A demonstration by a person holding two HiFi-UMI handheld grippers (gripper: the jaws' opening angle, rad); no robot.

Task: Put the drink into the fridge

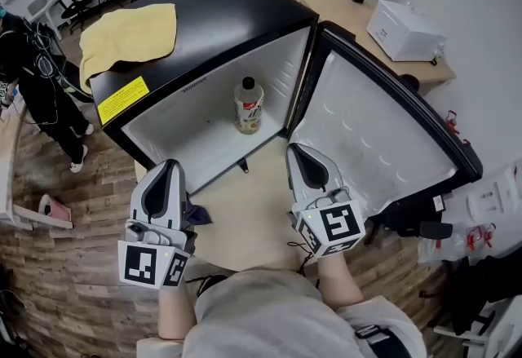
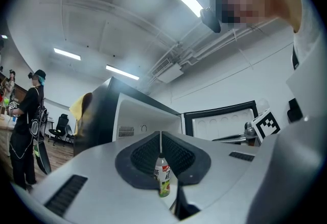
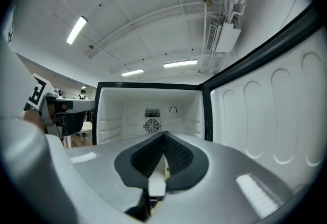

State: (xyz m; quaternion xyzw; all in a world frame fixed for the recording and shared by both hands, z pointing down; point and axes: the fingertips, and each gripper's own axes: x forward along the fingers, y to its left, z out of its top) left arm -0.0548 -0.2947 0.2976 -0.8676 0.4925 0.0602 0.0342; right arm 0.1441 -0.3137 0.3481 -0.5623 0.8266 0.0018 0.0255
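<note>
The drink bottle point(image 1: 249, 106), clear with a white cap and a green-and-red label, stands upright on the floor inside the open black fridge point(image 1: 212, 14). The fridge door point(image 1: 383, 128) is swung wide to the right. My left gripper point(image 1: 169, 165) hangs in front of the fridge's left side, shut and empty. My right gripper point(image 1: 295, 148) is beside the door hinge, also shut and empty. In the left gripper view the bottle point(image 2: 163, 182) shows past the closed jaws of that gripper point(image 2: 161, 135). The right gripper point(image 3: 163, 135) points into the white fridge interior point(image 3: 150, 110).
A yellow cloth point(image 1: 130, 34) lies on the fridge top. The fridge stands on a light wooden tabletop point(image 1: 245, 209). A white box point(image 1: 405, 30) sits on a desk behind the door. A person in black point(image 1: 41, 95) stands at the left, and chairs are at the far back.
</note>
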